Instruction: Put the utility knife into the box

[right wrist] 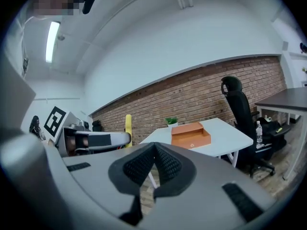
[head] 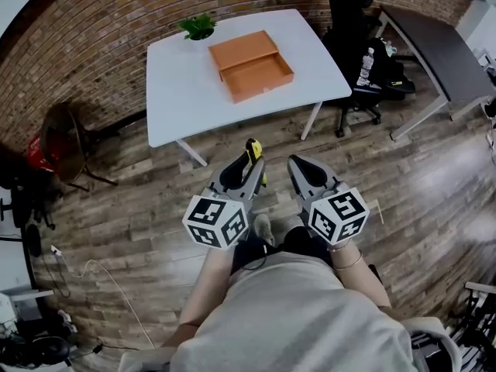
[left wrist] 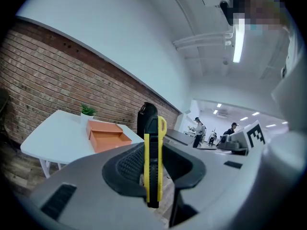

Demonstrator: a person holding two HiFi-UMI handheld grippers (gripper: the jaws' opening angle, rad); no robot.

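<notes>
1. The left gripper (head: 249, 161), held low over the wood floor (head: 147, 231) in front of the person, was clenched on the yellow-and-black utility knife (left wrist: 152, 159). The knife stood upright between the jaws, its top end poking above them.
2. The right gripper (right wrist: 153, 152), just beside it on the right, had its jaws pressed together with nothing between them.
3. The orange box (head: 250, 66) lay on the white table (head: 178, 99) at the far side of the room, well apart from both grippers and the knife. Its shallow near half lay open and showed only its own orange bottom, while the far half was covered.
4. A small green plant (head: 198, 26) stood at the table's far edge, just left of the box.
5. A black office chair (head: 353, 22) stood right of the table, with a dark desk (head: 434, 41) farther right.
</notes>
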